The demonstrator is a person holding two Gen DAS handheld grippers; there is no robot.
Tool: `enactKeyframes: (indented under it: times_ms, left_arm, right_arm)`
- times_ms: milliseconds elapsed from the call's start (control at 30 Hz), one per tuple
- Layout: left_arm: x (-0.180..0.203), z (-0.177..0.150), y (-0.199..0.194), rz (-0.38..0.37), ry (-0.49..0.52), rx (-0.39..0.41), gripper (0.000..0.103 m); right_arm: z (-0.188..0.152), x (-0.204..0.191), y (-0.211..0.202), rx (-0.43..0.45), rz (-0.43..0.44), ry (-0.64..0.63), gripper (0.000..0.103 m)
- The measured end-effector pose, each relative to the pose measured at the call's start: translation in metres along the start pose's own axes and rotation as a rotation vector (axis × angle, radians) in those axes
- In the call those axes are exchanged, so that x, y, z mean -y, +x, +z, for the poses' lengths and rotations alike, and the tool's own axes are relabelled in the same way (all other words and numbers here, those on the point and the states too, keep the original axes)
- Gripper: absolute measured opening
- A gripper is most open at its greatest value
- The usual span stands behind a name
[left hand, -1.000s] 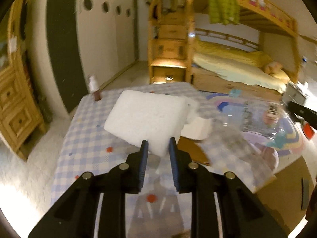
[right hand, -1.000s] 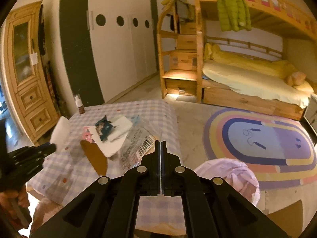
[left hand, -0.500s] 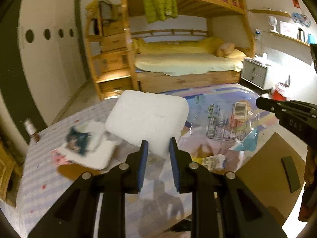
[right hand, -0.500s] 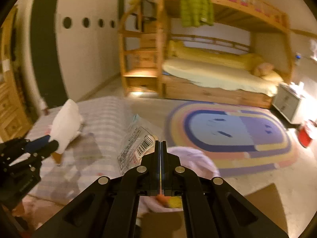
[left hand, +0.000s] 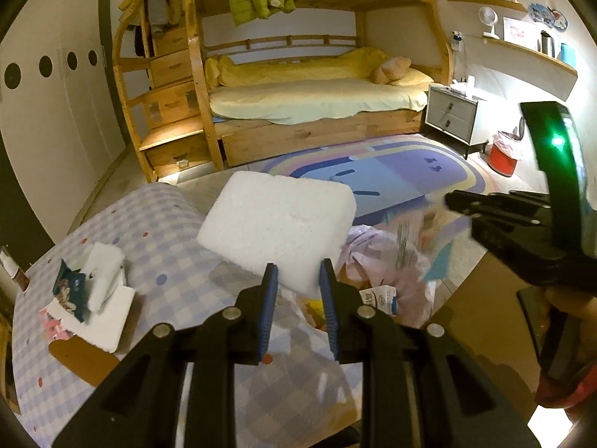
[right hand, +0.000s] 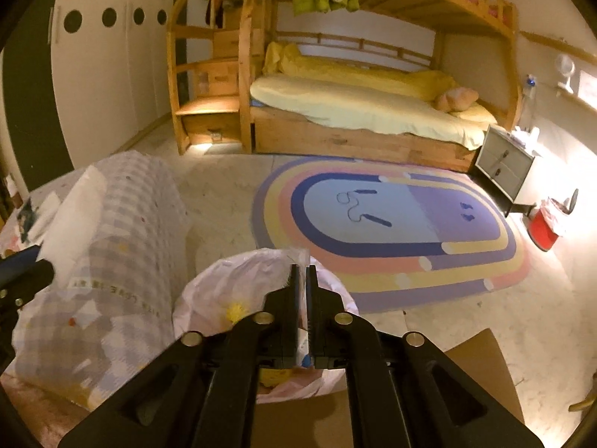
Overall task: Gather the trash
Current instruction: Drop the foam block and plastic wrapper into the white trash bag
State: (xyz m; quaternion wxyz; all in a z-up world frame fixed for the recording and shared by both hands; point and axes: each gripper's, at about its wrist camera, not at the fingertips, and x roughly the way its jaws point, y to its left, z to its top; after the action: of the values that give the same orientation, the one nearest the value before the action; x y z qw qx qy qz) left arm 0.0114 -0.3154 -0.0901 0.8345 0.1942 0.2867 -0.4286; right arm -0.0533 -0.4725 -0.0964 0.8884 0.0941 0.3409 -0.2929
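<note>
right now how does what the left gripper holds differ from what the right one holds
The left gripper pinches a thick, opaque white foam block, jaws spread by its edge. The right gripper is nearly shut on a thin clear plastic wrapper. The foam sits over the checked table; the wrapper hangs above the pink trash bag.

Both wrist views look along their jaws, close above the table (left hand: pixel 156 231), apparently sharing the bunk bed (right hand: pixel 358 112).

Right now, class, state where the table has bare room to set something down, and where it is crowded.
Bare: checked cloth between the foam scraps and the foam block in the left tool. Crowded: the scraps' corner with snack packet and cardboard; the pink bag beside the table.
</note>
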Motion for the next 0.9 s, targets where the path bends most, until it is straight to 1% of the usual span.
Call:
enactKeyframes:
  times_ms: [67, 167, 267, 433, 500, 533, 567, 633, 733, 900]
  left_arm:
    - [0.003, 0.002, 0.004, -0.008, 0.008, -0.008, 0.022]
    - [0.01, 0.003, 0.011, -0.023, 0.026, -0.019, 0.023]
    - [0.021, 0.007, 0.019, -0.045, 0.045, -0.03, 0.023]
    - [0.037, 0.017, 0.036, -0.08, 0.072, -0.036, 0.026]
    - [0.042, 0.023, 0.042, -0.092, 0.076, -0.035, 0.039]
    - [0.042, 0.024, 0.043, -0.093, 0.074, -0.032, 0.055]
    - [0.042, 0.024, 0.043, -0.092, 0.069, -0.03, 0.064]
    - [0.036, 0.022, 0.041, -0.093, 0.053, -0.032, 0.064]
    - [0.021, 0.016, 0.032, -0.071, 0.017, -0.036, 0.064]
    - [-0.012, -0.001, 0.002, 0.009, -0.041, -0.029, 0.064]
  right_arm:
    - [-0.002, 0.0, -0.002, 0.008, 0.005, -0.002, 0.036]
    - [-0.005, 0.004, -0.009, 0.019, 0.016, 0.007, 0.038]
    - [-0.004, 0.014, -0.018, 0.032, 0.022, 0.04, 0.044]
    - [0.001, 0.029, -0.032, 0.056, 0.009, 0.08, 0.046]
    - [0.002, 0.035, -0.036, 0.064, 0.005, 0.095, 0.046]
    - [0.002, 0.036, -0.038, 0.064, 0.004, 0.099, 0.046]
    - [0.003, 0.038, -0.039, 0.065, 0.005, 0.103, 0.046]
    - [0.004, 0.04, -0.04, 0.067, 0.008, 0.107, 0.047]
    - [0.004, 0.038, -0.043, 0.067, 0.024, 0.109, 0.047]
    - [0.005, 0.017, -0.055, 0.073, 0.098, 0.098, 0.047]
